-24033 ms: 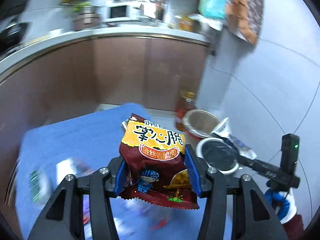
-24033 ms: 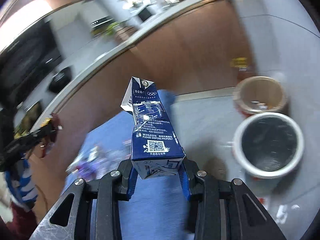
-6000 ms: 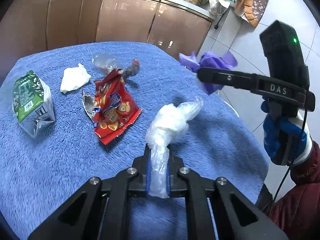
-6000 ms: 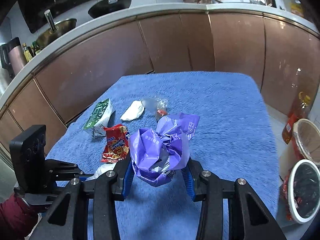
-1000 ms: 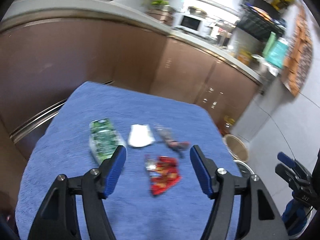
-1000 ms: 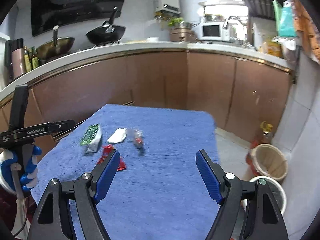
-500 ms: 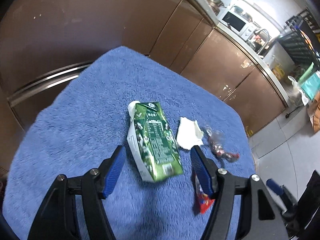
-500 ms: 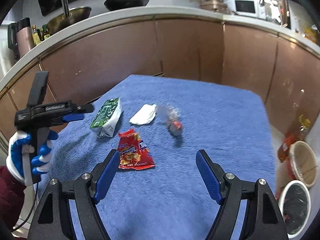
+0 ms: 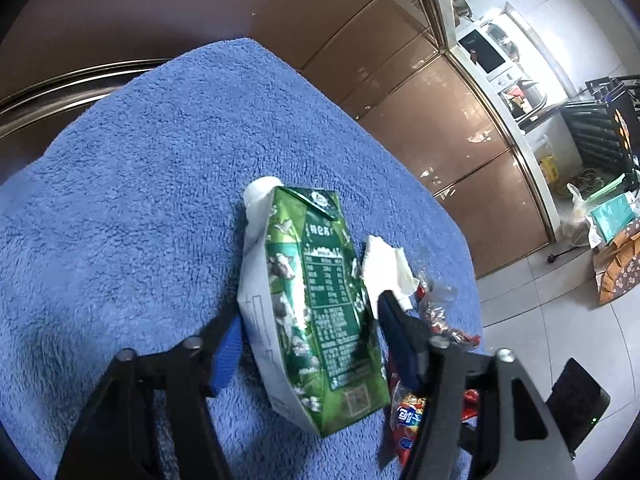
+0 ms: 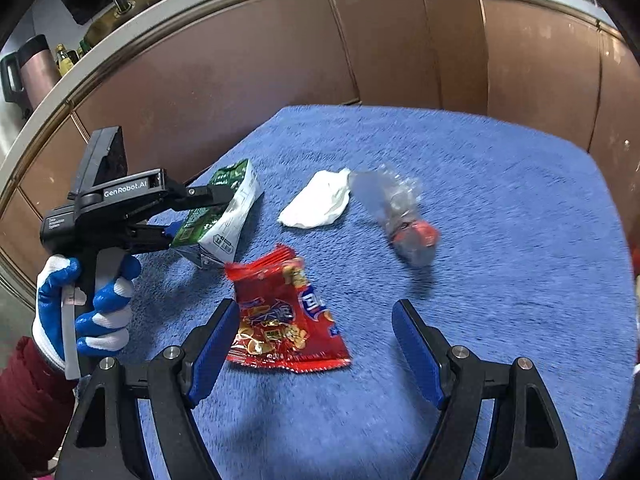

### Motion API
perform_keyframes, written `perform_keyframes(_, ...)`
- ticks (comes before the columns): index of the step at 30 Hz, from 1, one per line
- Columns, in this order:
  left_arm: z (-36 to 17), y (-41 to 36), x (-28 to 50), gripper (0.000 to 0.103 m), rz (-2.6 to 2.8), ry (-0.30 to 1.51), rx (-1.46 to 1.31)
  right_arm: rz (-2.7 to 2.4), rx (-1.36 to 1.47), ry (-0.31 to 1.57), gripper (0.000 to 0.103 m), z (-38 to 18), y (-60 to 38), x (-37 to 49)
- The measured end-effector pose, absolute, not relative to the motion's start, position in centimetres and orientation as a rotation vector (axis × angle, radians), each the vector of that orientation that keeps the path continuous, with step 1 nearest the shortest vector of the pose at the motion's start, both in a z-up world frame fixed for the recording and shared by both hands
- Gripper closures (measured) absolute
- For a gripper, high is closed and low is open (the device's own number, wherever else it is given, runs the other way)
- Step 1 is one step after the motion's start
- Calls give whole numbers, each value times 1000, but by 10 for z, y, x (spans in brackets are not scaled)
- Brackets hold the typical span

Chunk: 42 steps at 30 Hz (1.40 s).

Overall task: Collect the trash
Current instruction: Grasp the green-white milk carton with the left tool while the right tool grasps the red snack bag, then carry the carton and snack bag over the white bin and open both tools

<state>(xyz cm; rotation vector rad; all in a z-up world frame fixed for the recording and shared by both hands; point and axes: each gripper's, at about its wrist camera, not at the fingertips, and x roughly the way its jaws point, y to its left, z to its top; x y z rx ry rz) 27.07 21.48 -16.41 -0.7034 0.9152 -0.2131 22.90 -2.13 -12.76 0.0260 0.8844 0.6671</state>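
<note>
Fingers (image 9: 390,332) of the closing left gripper (image 9: 308,340) straddle the green carton (image 9: 316,320).

A blue fleecy cloth (image 10: 500,208) covers the table. Glossy brown cabinets (image 10: 248,68) curve behind; grey floor tiles (image 9: 560,320), a white microwave (image 9: 486,54).

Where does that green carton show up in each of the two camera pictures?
Left wrist: green carton fills the centre, lying between the closing left tongs.
Right wrist: carton at middle left, in those same tongs.
Shared landmark: white tissue, right of the carton in both.
</note>
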Motion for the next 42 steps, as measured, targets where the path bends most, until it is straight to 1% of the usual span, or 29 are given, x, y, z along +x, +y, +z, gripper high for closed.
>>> perform_keyframes(6, -166, 213, 275, 57, -237, 918, -733, 715, 36, 915, 26, -138, -7, 235)
perform_keyframes(11, -164, 210, 274, 61, -233, 911, -747, 748, 47, 923, 27, -142, 1, 238)
perform_keyframes(13, -162, 207, 273, 65, -232, 904, -750, 759, 43, 930, 44, -144, 5, 239)
perform_keyframes(14, -161, 207, 272, 69, -237, 898, -752, 766, 44, 934, 45, -146, 6, 239)
perform_keyframes(15, -159, 206, 271, 72, -239, 893, -750, 769, 49, 932, 50, -146, 7, 239)
perform_keyframes(16, -158, 205, 269, 72, -238, 889, -745, 776, 55, 931, 56, -147, 7, 237)
perform_keyframes(17, -156, 202, 267, 72, -238, 886, -735, 782, 60, 928, 58, -146, 6, 235)
perform_keyframes(18, -155, 201, 266, 72, -243, 883, -728, 785, 60, 924, 64, -146, 6, 234)
perform_keyframes(21, -150, 198, 260, 72, -252, 869, -715, 791, 55, 904, 73, -141, 6, 228)
perform_keyframes(25, -140, 198, 253, 72, -256, 846, -709, 789, 55, 881, 74, -133, 2, 216)
perform_keyframes(34, -95, 178, 224, 72, -320, 781, -634, 721, 53, 769, 74, -96, -37, 176)
perform_keyframes(39, -70, 136, 210, 72, -418, 771, -577, 628, 111, 719, 74, -77, -88, 158)
perform_keyframes(42, -55, 98, 202, 72, -508, 770, -541, 536, 142, 686, 74, -68, -129, 142)
